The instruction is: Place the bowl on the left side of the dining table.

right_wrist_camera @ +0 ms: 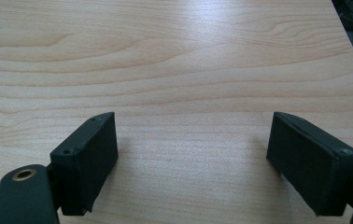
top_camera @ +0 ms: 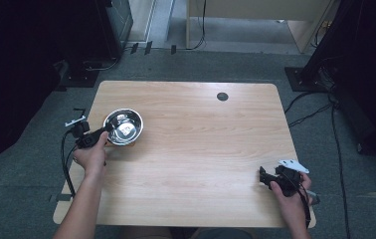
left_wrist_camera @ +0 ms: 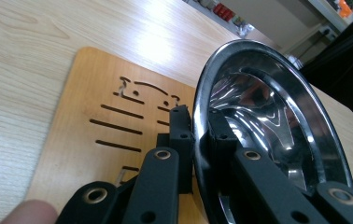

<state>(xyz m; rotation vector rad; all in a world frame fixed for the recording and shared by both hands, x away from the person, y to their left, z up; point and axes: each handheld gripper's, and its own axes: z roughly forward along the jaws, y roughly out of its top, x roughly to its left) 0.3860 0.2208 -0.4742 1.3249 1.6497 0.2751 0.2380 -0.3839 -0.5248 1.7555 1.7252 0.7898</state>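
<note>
Gripping done: left gripper [left_wrist_camera: 194, 140] clamped on steel bowl [top_camera: 123, 126] rim over wooden board [left_wrist_camera: 95, 130]; moving it remains; right gripper [right_wrist_camera: 193, 163] apart, idle.

A pale wood grain with fine wavy streaks is shown across the bench [top_camera: 201, 149], and a small dark round disc [top_camera: 222, 96] is seen near its 12 o'clock edge. The bowl [top_camera: 123, 126] is shiny silver, with bright and dark reflections swirled inside. Beneath it, a warmer honey-brown board [left_wrist_camera: 86, 140] is marked with dark cut slots in rows. Matte black is worn by the left tongs [left_wrist_camera: 201, 135] and the right tongs [right_wrist_camera: 193, 163], with brass-coloured rivets. The floor [top_camera: 27, 149] is grey.
</note>
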